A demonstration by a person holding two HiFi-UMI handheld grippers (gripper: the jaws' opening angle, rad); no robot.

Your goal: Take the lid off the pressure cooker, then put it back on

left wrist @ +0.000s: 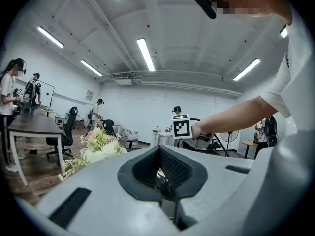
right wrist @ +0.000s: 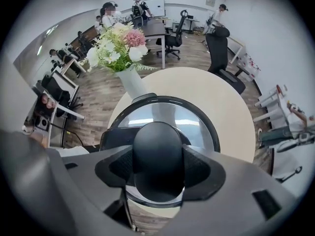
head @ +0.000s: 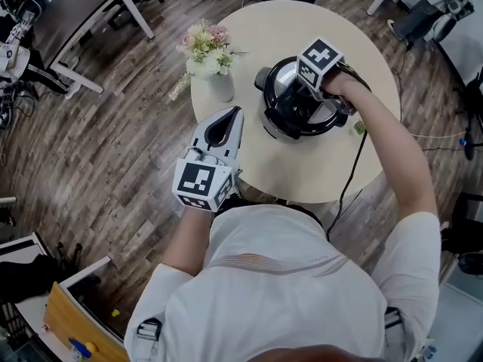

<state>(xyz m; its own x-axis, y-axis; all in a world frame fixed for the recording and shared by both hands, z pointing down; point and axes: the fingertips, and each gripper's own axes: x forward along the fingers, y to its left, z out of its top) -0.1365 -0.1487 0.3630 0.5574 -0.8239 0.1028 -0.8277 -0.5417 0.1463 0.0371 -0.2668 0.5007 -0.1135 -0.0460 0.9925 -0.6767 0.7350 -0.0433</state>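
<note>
A black pressure cooker [head: 281,124] stands on the round beige table [head: 302,21], its glass-and-steel lid [head: 281,87] sitting on the pot. My right gripper [head: 306,100] points straight down over the lid. In the right gripper view the pads press on both sides of the lid's round black knob [right wrist: 157,154], so the right gripper [right wrist: 157,170] is shut on it. My left gripper [head: 238,113] hovers at the table's near left edge, apart from the cooker. Its jaws meet at the tips and nothing is between them in the left gripper view [left wrist: 170,181].
A white vase of flowers [head: 215,66] stands on the table just left of the cooker, between it and my left gripper. A black cable [head: 351,179] hangs off the table's near edge. A desk [head: 75,6] and office chairs stand on the wooden floor beyond.
</note>
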